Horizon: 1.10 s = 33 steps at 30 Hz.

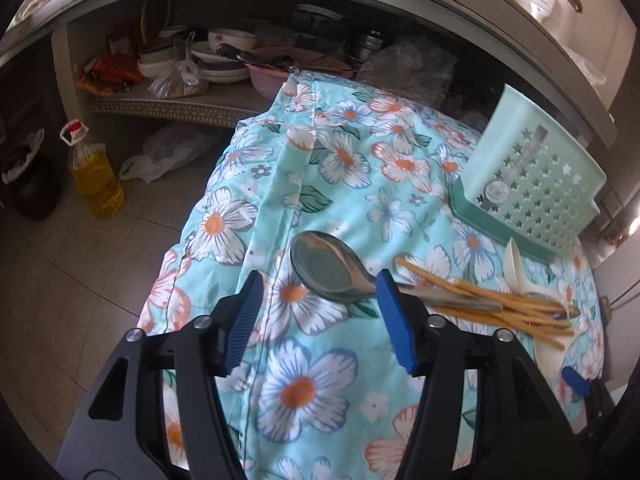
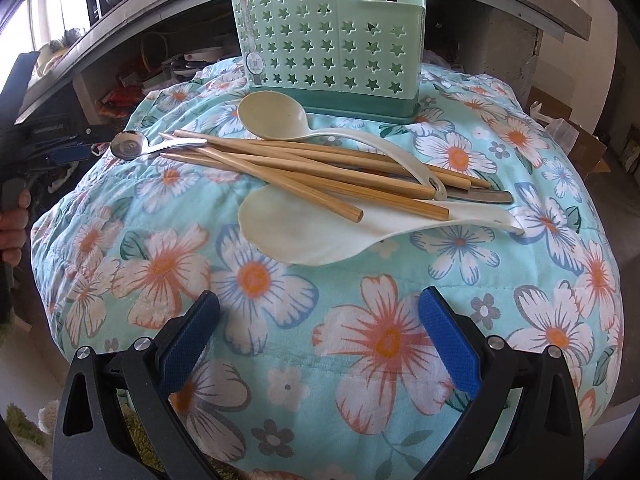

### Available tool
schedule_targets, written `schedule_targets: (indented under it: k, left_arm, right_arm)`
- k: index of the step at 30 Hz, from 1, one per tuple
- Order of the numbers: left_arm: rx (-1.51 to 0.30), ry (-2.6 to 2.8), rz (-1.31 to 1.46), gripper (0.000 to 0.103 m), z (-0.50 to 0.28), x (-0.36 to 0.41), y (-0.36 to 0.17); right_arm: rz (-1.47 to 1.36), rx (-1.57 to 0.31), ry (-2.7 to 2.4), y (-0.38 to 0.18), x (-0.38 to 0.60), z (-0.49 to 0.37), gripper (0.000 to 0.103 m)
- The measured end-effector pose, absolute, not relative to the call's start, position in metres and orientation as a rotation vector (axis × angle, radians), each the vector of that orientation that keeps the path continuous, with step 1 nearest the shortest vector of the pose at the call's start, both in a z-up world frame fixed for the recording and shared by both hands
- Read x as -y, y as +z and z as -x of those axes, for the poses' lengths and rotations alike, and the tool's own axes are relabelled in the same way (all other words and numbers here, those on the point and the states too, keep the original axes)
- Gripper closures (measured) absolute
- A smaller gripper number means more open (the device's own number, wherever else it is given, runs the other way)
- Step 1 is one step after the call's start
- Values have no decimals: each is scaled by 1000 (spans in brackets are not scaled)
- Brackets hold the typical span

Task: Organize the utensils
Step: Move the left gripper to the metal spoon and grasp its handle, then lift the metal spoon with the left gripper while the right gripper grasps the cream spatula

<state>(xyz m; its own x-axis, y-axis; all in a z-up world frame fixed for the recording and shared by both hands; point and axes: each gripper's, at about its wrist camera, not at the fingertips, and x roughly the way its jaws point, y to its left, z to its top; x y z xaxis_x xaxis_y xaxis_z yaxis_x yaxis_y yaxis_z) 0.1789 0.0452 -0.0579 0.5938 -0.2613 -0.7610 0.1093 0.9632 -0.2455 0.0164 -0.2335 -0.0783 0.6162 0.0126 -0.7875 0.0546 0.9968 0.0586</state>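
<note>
Nothing has gone into the green holder (image 2: 328, 44) yet, as far as you can see: it stands upright at the top centre of the right wrist view on the flowered cloth (image 2: 360, 320), and what shows of its compartments looks empty, though the inside is mostly hidden. All the utensils lie in one loose heap just in front of it: the wooden chopsticks (image 2: 304, 172) crossed over the flat white rice paddle (image 2: 304, 236), the white ladle (image 2: 276, 116) resting on top of them, and the metal spoon (image 2: 128, 145) at the left end of the pile. Your left gripper (image 1: 316, 312) hangs with its jaws released, the spoon bowl just beyond them in the middle of the left wrist view. Your right gripper (image 2: 316, 336) is also spread and holding nothing, low in its frame, well short of the pile. So the whole sorting job is still ahead of you, spoon likely first.
</note>
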Motion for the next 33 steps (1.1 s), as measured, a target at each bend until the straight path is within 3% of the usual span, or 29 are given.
schedule_targets:
  k: [4,9,14,21,33]
  left_arm:
    - [-932,-234,241,65,-200,-53,-70]
    - [-949,-278,322,88,-210,-60,-82]
    - [-889,-385,423,88,-196,-63,-76]
    - [-969,-364,566,88,-204,-68,-108]
    - [-907,-325,351,90,-189,-43,-97]
  right_arm:
    - [-78,-907,-25,-78,233,-17,6]
    - [-78,-908,-26,-78,233,-16,6]
    - [-74,-909,-29,-78,233,-17,6]
    - [-76,-908,-36,-79,232,-18,6]
    - [-77,-925,-49,-78,232,-22,6]
